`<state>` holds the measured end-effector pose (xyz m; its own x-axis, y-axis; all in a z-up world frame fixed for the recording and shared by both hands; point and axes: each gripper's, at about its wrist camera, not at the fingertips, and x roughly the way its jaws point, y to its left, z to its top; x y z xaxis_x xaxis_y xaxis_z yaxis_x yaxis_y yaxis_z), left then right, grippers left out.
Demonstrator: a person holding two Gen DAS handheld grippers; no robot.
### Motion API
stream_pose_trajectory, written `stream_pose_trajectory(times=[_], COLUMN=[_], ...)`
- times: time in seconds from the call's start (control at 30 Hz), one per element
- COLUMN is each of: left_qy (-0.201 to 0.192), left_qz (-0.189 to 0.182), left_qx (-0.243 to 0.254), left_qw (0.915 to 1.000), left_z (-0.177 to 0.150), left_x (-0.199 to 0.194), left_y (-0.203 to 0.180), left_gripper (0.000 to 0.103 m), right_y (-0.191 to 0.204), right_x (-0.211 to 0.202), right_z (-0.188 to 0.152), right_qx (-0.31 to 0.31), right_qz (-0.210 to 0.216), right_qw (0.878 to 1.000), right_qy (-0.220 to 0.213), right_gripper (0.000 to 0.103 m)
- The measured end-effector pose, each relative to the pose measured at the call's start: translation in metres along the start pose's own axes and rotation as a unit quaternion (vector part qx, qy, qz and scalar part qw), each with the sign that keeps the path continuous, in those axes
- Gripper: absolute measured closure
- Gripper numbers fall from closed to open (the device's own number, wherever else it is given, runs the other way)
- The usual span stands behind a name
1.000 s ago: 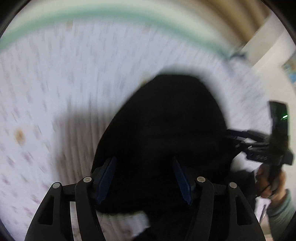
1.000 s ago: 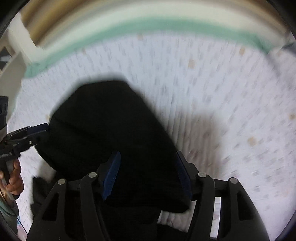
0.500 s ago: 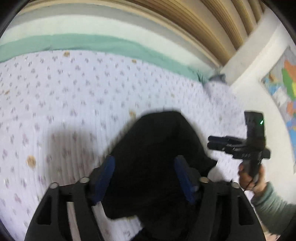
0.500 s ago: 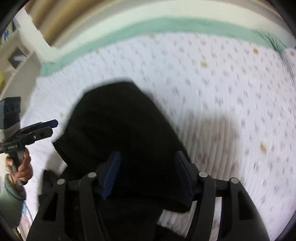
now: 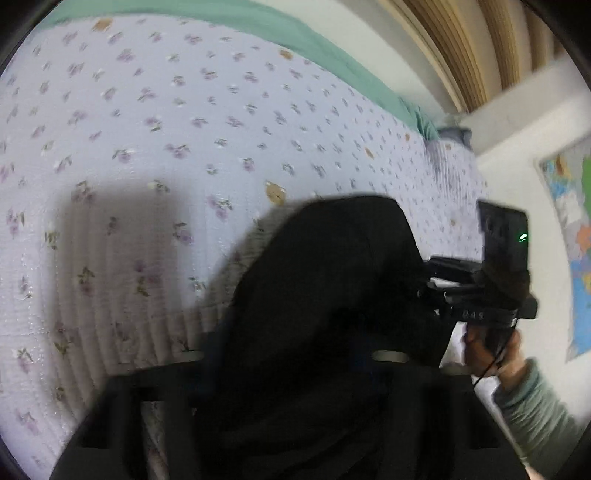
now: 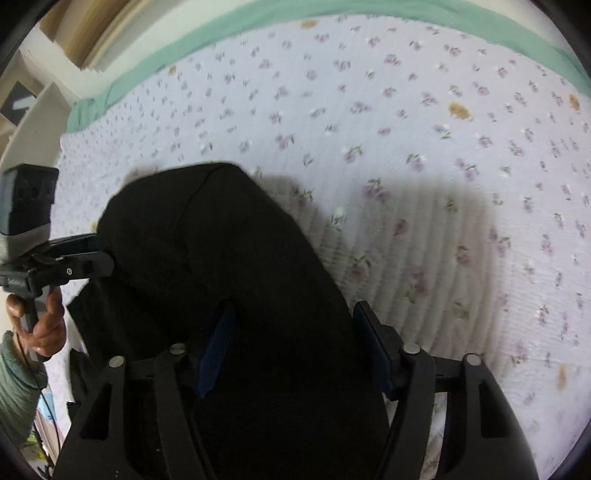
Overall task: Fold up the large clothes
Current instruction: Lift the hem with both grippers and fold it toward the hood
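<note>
A large black garment [image 5: 332, 295] lies bunched on a floral bedspread [image 5: 147, 147]. In the left wrist view it fills the lower middle and covers my left gripper [image 5: 291, 358], whose blurred fingers stand wide apart around it. In the right wrist view the garment [image 6: 207, 266] drapes between the fingers of my right gripper [image 6: 295, 354], jaws wide apart, blue pads [image 6: 216, 350] visible. My right gripper also shows at the right of the left wrist view [image 5: 436, 291], at the garment's edge. My left gripper shows at the left of the right wrist view [image 6: 99, 258], touching the garment's edge.
A green blanket edge [image 6: 258, 22] runs along the far side of the bed. A wall with a coloured map [image 5: 569, 236] is to the right. White shelving [image 6: 33, 110] stands at the left. A small grey-blue cloth [image 5: 454, 136] lies at the bed's far corner.
Both cameras have pulled back and steadied, so more bedspread shows. The two grippers have come closer to the garment's sides. Both stay open.
</note>
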<state>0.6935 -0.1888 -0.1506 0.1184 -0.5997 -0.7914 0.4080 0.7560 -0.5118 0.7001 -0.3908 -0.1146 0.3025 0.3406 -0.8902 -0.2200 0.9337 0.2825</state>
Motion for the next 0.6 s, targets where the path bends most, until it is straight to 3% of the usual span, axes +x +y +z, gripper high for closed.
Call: stream_pose_trajectory(times=[0.07, 0.13, 0.4, 0.6], left_qy=[-0.014, -0.031, -0.075, -0.057], left_qz=[0.001, -0.007, 0.019, 0.029], left_qx=[0.016, 0.035, 0.131, 0.159], left_qw=[0.9998, 0.9989, 0.9884, 0.9852], left_z=[-0.008, -0.021, -0.108, -0.187], left_x=[-0.012, -0.038, -0.13, -0.161], left_y=[-0.007, -0.019, -0.11, -0.156], left_gripper=[0.083, 0.085, 0.086, 0.086], right_y=[0.017, 0.034, 0.093, 0.129], right_x=[-0.011, -0.03, -0.134, -0.182], right_z=[-0.011, -0.022, -0.099, -0.181], right_qx=[-0.033, -0.055, -0.093, -0.097], right_qz=[-0.025, -0.029, -0.046, -0.061], right_qw=[0.999, 0.997, 0.988, 0.986], right_qy=[-0.015, -0.038, -0.111, -0.121], right_gripper=[0.081, 0.086, 0.087, 0.087])
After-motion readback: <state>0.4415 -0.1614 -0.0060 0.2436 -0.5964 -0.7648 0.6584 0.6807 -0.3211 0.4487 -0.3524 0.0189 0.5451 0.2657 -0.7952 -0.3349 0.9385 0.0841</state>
